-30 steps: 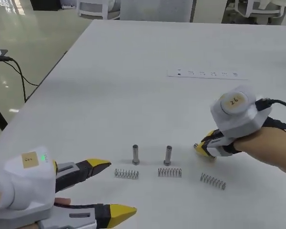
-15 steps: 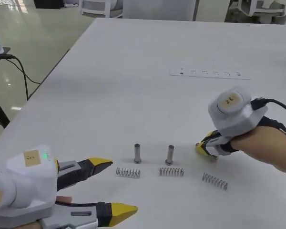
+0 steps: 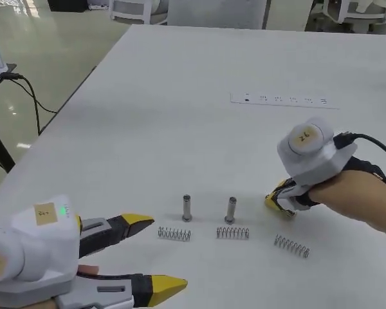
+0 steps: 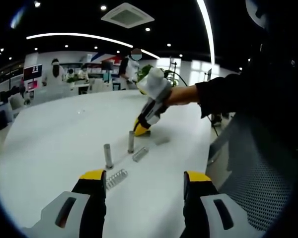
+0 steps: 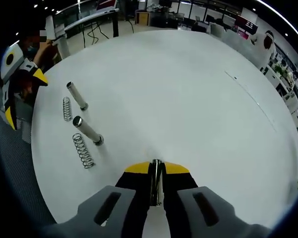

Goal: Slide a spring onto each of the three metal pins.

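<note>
Two metal pins stand upright on the white table, one (image 3: pixel 187 208) left of the other (image 3: pixel 231 210). In front of them lie three springs: left (image 3: pixel 174 234), middle (image 3: pixel 233 233), right (image 3: pixel 291 246). My right gripper (image 3: pixel 278 201) rests its tips on the table just right of the pins. It is shut on a third metal pin (image 5: pixel 156 188), held upright between the jaws. My left gripper (image 3: pixel 156 252) stands open near the front left, holding nothing. From it I see the pins (image 4: pixel 108 155) and the nearest spring (image 4: pixel 116 178) ahead.
A white power strip (image 3: pixel 283 100) lies flat at the back right of the table (image 3: pixel 180 116). The table's left edge drops to a floor with cables (image 3: pixel 26 96). Chairs stand beyond the far end.
The right gripper's body has leaned slightly left while its tips stay at the same spot. The left gripper, pins and springs have not moved.
</note>
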A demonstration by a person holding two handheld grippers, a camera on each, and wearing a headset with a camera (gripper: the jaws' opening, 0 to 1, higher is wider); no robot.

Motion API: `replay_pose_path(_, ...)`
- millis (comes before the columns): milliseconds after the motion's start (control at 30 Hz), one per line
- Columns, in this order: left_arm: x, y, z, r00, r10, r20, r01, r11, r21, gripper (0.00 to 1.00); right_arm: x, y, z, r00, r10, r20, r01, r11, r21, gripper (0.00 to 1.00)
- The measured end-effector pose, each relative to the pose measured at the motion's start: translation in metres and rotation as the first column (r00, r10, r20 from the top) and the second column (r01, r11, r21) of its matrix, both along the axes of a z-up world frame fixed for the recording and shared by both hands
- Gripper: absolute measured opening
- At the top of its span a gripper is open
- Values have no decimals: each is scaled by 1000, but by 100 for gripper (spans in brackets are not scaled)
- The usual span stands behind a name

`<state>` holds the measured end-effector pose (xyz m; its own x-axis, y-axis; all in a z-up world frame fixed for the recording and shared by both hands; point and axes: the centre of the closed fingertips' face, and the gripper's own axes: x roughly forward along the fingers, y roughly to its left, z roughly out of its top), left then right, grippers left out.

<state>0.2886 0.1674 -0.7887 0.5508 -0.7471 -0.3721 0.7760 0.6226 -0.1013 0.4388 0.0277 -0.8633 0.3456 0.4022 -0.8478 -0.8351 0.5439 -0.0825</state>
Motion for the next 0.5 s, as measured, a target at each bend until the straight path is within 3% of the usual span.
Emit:
replay_pose_path(233,0,0,0,1000,0,0,0,1000,0,58,-4,-3,2,999,-30,-18,30,999,13,5)
replay_pose_path(400,0,0,-1,1000,-5,0,5,1000,3,58,-10,-5,13,998,-49,-29,50,998,39,5)
replay_pose_path(500,0,0,0,1000,-5,2,5,1000,2,57,-13,-6,21,999,-52,-13,53,997,49,5)
